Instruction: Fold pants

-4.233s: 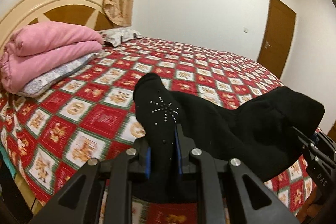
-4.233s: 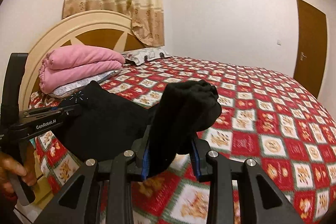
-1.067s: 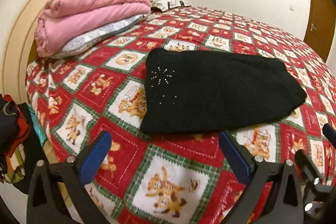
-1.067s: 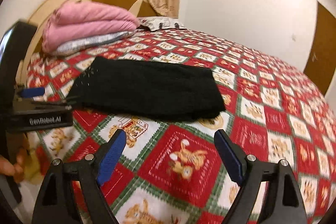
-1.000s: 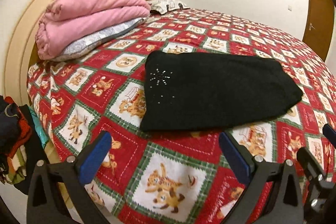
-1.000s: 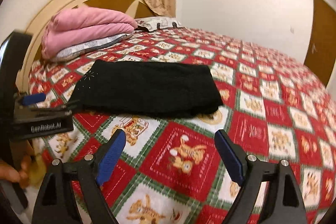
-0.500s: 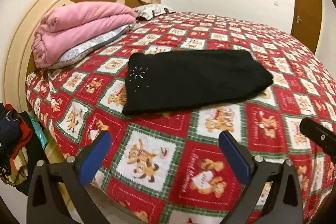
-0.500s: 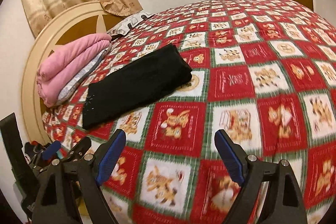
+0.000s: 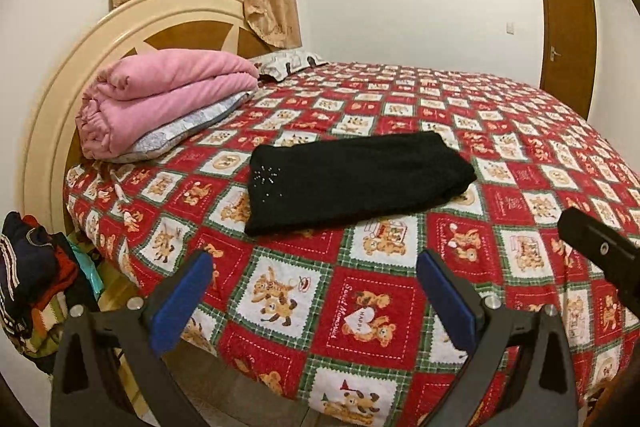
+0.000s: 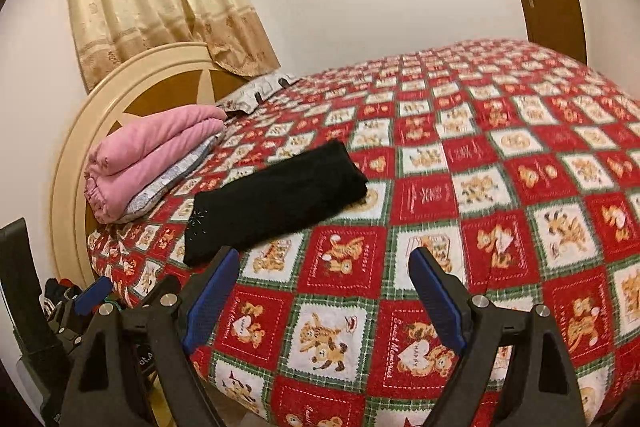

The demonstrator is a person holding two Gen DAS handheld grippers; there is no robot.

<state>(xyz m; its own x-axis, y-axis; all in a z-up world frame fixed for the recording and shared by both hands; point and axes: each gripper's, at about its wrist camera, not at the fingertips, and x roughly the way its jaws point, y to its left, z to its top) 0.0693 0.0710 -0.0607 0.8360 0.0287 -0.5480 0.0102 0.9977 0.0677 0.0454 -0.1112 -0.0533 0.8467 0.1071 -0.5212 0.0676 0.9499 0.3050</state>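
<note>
The black pants (image 9: 352, 183) lie folded into a flat rectangle on the red checked bedspread (image 9: 372, 311), with a small rhinestone star at their left end. In the right wrist view the same pants (image 10: 276, 199) sit left of centre. My left gripper (image 9: 316, 295) is open near the bed's front edge, well short of the pants, with nothing between its blue pads. My right gripper (image 10: 324, 295) is also open and empty, tilted, back from the pants. The right gripper's black body (image 9: 600, 255) shows at the right edge of the left wrist view.
A folded pink blanket (image 9: 168, 95) on a grey pillow lies by the cream headboard (image 9: 52, 107). Another pillow (image 9: 288, 63) is at the far side. A heap of clothes (image 9: 28, 279) sits off the bed at the left. A brown door (image 9: 568, 35) stands at the right.
Both grippers have pulled back and up from the folded pants, which now look smaller and farther. The right wrist view has rolled, tilting the bed. Earlier both grippers were shut on the pants, held up.
</note>
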